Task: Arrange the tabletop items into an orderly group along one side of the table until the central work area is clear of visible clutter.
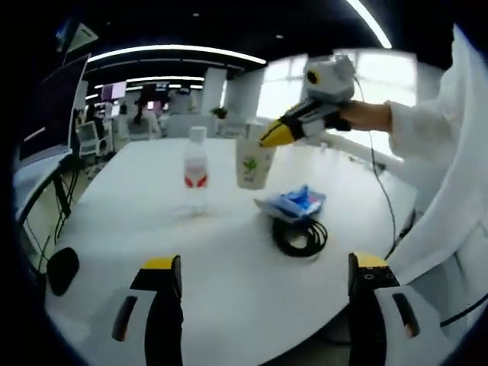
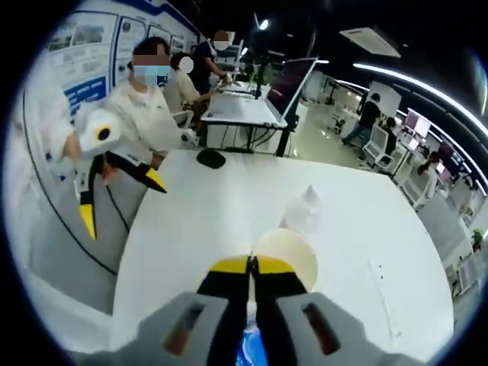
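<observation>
Left hand-held gripper (image 1: 264, 273) open, yellow-tipped black jaws spread wide above the near edge of the round white counter (image 1: 229, 290), holding nothing. Also seen in the right gripper view (image 2: 122, 200), off the counter's edge in a white-sleeved hand, jaws apart.

Right hand-held gripper (image 2: 252, 264) closed, yellow tips pinched together on the rim of the white paper cup with a green print (image 1: 254, 162). Same grip seen in the left gripper view (image 1: 274, 136), from the cup's right side; cup upright, near the counter's middle. In the right gripper view, cup's open mouth (image 2: 284, 258) just beyond the tips.

Clear plastic water bottle with a red label and white cap (image 1: 196, 169) upright, left of the cup and apart from it. Blue-and-white crinkled packet (image 1: 293, 203) lying just right of the cup, touching a coiled black cable (image 1: 300, 235) in front of it. Black computer mouse (image 1: 62, 269) near the counter's left edge, well apart from the rest; in the right gripper view (image 2: 210, 158), at the far edge.
</observation>
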`<action>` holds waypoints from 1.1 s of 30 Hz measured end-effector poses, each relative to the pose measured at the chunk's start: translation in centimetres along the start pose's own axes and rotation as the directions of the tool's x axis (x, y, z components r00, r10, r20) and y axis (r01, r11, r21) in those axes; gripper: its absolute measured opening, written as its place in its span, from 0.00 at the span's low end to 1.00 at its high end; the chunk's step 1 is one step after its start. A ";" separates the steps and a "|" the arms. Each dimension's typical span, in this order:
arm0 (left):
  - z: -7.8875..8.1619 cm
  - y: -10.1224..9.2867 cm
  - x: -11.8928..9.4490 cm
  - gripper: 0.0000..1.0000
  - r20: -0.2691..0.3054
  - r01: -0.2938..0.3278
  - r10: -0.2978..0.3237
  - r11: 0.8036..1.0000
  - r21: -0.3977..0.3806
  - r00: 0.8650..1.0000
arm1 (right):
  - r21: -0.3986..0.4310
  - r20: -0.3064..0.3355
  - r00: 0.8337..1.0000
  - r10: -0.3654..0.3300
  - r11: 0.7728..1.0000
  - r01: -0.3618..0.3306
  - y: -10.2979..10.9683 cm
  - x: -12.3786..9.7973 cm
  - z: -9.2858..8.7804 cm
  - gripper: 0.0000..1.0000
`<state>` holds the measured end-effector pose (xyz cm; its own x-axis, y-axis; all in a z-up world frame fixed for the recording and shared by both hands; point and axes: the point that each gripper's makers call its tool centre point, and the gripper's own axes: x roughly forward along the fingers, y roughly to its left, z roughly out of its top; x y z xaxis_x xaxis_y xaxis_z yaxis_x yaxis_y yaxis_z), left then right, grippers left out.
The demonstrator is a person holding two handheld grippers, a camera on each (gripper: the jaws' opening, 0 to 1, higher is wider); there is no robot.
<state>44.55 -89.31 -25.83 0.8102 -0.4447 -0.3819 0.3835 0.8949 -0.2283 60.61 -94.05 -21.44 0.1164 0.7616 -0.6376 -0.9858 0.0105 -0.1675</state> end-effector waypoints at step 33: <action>-1.3 1.0 0.2 0.78 -0.051 -0.033 0.030 0.997 -0.064 0.998 | -0.079 -0.074 0.993 -0.087 0.994 0.081 -3.9 7.1 -5.2 0.00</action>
<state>44.55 -88.57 -27.29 0.7978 -0.4192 -0.4333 0.3276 0.9048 -0.2721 65.95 -92.04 -29.16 0.2100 0.7075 -0.6748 -0.9606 0.0207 -0.2772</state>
